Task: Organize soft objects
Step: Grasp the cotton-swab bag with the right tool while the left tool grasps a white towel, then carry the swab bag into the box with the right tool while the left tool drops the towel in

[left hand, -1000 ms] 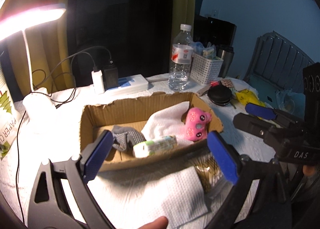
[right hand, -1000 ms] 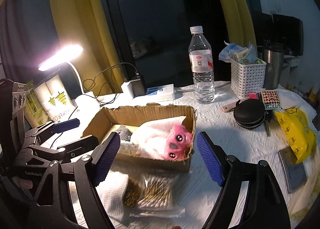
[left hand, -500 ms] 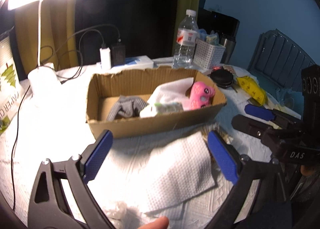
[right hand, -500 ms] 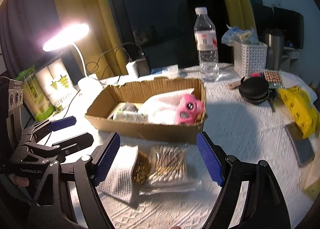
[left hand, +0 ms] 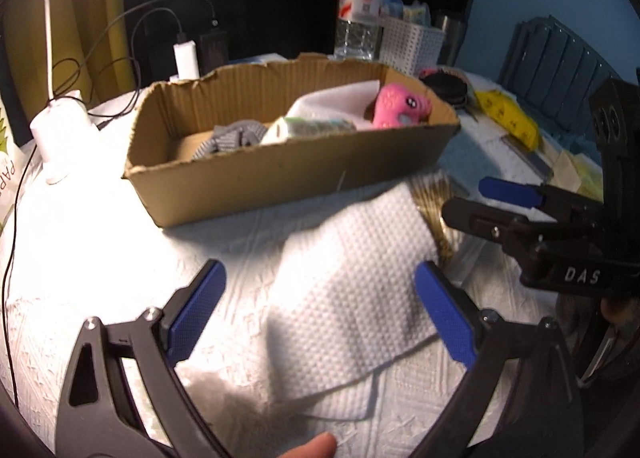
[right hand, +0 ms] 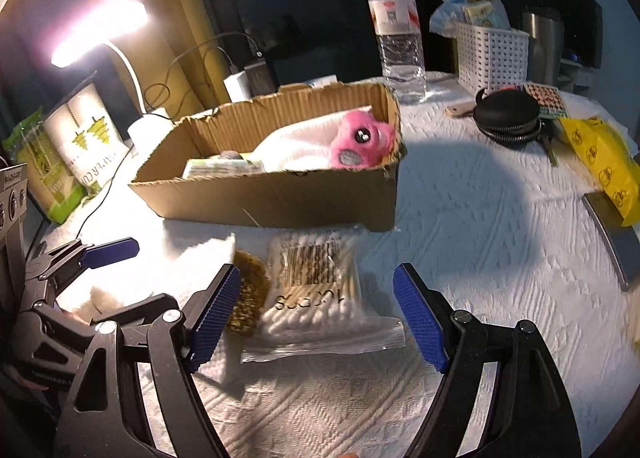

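**Box part filled, three items still out on the counter**

At far left stands the lamp (right hand: 100, 30), lighting the counter (right hand: 480, 226). Next comes the left gripper (left hand: 320, 310), its fingers (left hand: 196, 310) spread wide and grasping nothing, poised over the white cloth (left hand: 352, 294), which lies flat in front of the box (left hand: 280, 174). Inside the box there are already a grey sock (left hand: 232, 138), a tissue pack (left hand: 316, 126), a white towel (left hand: 340, 98) and, at its right end, the pink plush (left hand: 400, 106). Those look sorted.

Right of the cloth and touching it lies a brown scrubber (right hand: 248, 302), then a bag of swabs (right hand: 316, 294) just beside the box wall. The right gripper (right hand: 316, 314) hangs over that bag, fingers (right hand: 420, 322) released and empty.

By my judgement the task is about halfway done: cloth, scrubber and swabs remain outside, and neither gripper has yet closed on anything.
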{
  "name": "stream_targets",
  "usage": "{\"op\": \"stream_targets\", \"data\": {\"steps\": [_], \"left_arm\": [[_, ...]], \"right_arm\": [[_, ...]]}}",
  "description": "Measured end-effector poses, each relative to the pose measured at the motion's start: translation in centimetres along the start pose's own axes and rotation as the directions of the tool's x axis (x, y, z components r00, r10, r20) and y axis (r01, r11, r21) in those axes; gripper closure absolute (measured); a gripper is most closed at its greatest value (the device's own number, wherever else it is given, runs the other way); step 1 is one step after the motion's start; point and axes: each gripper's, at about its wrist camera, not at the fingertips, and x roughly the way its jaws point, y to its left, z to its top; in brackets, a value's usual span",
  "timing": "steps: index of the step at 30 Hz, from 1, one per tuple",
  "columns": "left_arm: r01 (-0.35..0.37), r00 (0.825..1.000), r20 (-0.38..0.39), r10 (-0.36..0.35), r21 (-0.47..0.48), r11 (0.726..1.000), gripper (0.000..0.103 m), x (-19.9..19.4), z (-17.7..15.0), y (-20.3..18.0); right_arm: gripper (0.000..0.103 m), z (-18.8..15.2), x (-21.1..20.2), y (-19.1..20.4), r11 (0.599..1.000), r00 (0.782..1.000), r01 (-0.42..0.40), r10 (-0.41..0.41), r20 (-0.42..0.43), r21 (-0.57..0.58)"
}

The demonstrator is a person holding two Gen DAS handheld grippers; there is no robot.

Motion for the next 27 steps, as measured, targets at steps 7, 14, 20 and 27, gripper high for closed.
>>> {"op": "stream_targets", "data": {"steps": [7,14,20,27], "left_arm": [[-0.008,0.998,-0.068,0.011,0.032,0.999,0.021,1.4,-1.0,-0.2],[0.033,0.997,-0.075,-0.027,0.083,0.996,0.061,1.1,-1.5,-1.1],[0.069,0.997,-0.045,-0.064,0.105,0.992,0.082,-0.3,-1.8,-1.5],[0.084,0.996,0.005,-0.085,0.082,0.993,0.086,-2.2,-1.4,-1.0]], "right_arm": [[0.023,-0.5,1.7,-0.3,1.000,0.999,0.010,-0.010,-0.054,0.003],[0.037,-0.7,1.6,-0.2,1.000,0.998,0.002,-0.002,-0.062,-0.004],[0.055,-1.0,1.0,0.1,1.000,0.999,0.000,-0.001,-0.049,-0.019],[0.057,-1.1,-0.5,0.1,1.000,1.000,0.016,-0.016,-0.018,-0.016]]}}
